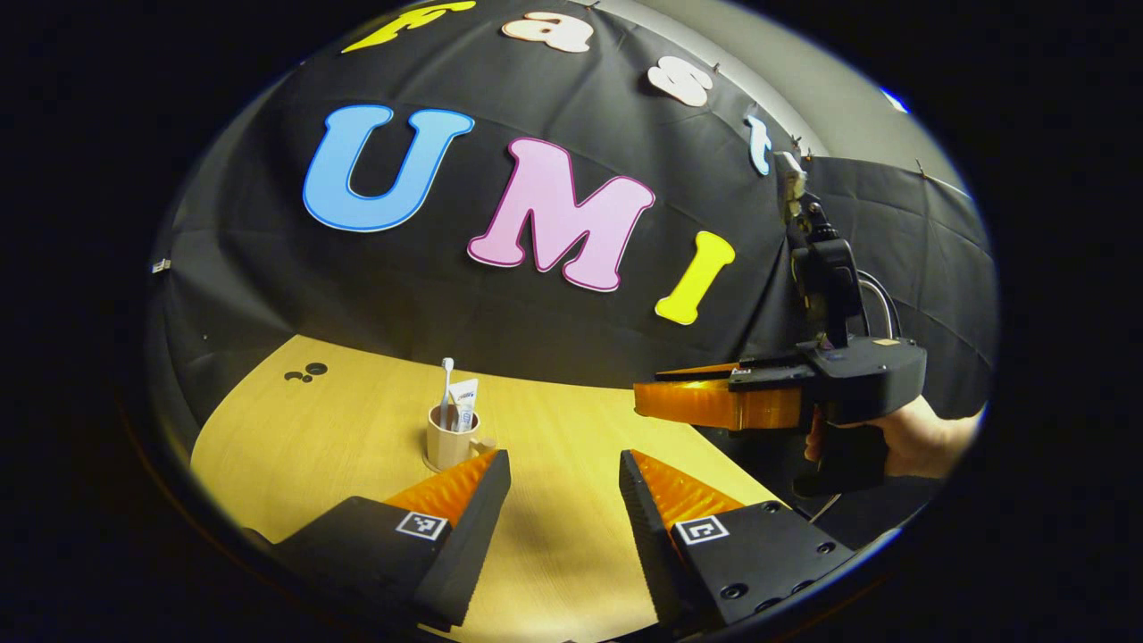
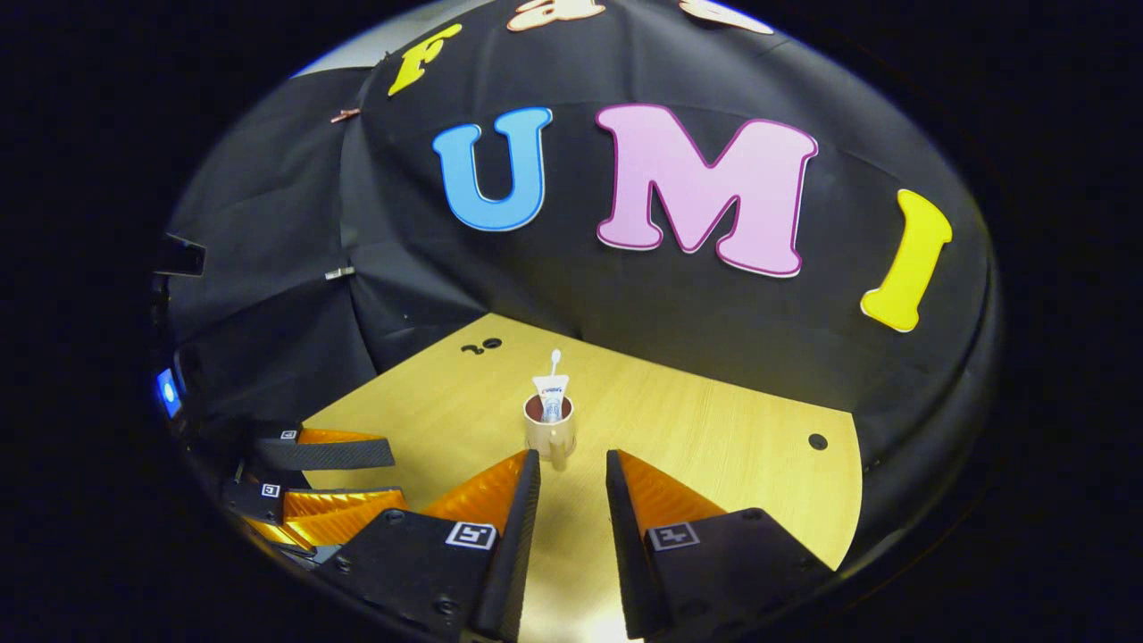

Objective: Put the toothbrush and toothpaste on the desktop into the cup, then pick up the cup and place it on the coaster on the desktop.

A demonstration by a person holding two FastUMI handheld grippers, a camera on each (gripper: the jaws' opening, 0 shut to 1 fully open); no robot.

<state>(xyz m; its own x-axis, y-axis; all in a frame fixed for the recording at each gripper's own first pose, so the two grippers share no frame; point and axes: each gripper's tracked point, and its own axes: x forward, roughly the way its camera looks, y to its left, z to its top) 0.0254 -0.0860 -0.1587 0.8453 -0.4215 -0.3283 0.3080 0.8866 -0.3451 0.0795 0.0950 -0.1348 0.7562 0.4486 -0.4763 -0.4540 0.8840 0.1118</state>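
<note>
Your left gripper (image 1: 564, 469) hangs above the wooden desktop (image 1: 571, 429) with its fingers set wide and nothing between them. Your right gripper (image 2: 571, 469) is likewise spread, holding nothing, its fingers pointed at the cup (image 2: 550, 432). The cup stands upright on the desktop, its handle turned toward the right gripper. The toothbrush (image 1: 446, 386) and the toothpaste (image 1: 463, 402) both stand inside the cup, tops above the rim. A coaster (image 1: 430, 464) shows as a thin edge under the cup's base.
</note>
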